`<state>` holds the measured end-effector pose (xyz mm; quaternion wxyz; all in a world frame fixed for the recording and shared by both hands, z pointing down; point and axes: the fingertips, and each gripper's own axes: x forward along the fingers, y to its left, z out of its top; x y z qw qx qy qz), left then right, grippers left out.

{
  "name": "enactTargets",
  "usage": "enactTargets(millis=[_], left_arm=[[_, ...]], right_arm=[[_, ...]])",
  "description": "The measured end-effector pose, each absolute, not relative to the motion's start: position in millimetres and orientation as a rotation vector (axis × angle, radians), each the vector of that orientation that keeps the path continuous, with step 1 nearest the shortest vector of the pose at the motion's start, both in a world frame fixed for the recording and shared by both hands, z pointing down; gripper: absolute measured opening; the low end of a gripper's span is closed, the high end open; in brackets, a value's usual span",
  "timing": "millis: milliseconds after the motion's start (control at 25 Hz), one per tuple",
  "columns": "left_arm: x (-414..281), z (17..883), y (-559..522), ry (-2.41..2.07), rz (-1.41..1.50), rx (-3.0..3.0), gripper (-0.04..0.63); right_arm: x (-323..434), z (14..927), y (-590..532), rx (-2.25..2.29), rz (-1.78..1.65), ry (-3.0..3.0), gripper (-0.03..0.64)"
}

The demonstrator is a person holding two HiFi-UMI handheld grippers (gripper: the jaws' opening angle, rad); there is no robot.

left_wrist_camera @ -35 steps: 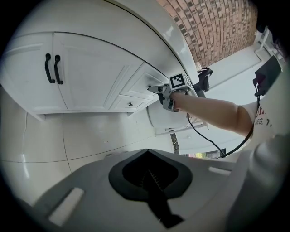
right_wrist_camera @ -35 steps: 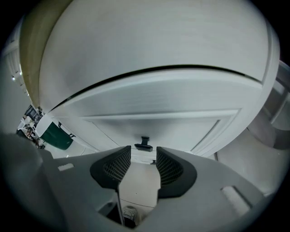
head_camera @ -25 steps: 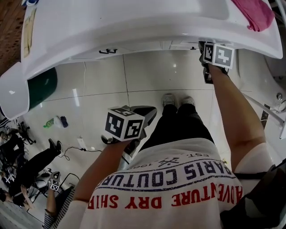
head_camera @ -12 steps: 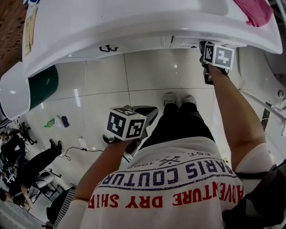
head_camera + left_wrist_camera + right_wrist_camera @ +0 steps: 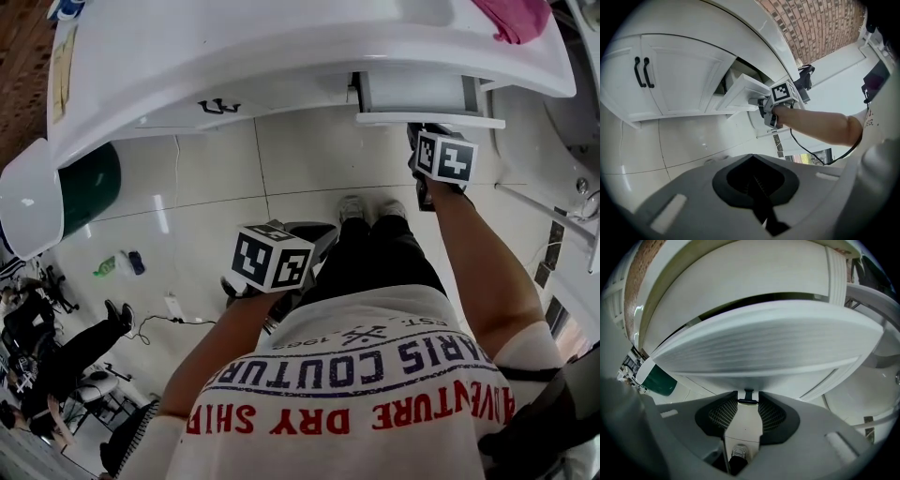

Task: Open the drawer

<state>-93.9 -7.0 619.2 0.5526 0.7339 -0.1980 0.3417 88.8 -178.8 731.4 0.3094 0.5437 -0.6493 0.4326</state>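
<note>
Pulling looks to be the step in hand. The right gripper [image 5: 748, 405] pinches the small dark metal handle [image 5: 748, 393] of the white wooden drawer [image 5: 428, 119], which stands partly out of the white vanity cabinet [image 5: 281, 92]. The left gripper [image 5: 756, 187] hangs below that cabinet, fingers pressed together on nothing. The next move calls for a straight pull away from the cabinet, without twisting.

Drawer [image 5: 427, 94] is projecting from under countertop [image 5: 281, 47], right of cabinet doors [image 5: 684, 75], its handle [image 5: 748, 401] sitting between right gripper [image 5: 748, 405] jaws, seemingly touching both; left gripper [image 5: 754, 185] is hanging well apart, lower left; cloth [image 5: 514, 19] is lying on countertop.
</note>
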Motion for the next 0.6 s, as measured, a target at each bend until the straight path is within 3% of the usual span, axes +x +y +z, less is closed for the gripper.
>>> enactTargets(millis=[600], left_arm=[[-67.0,618.0,-3.5,-0.418,0.828,1.753,-0.005]], right_arm=[[86.1,735.5,-118.7,1.401,1.134,-1.732,0.143]])
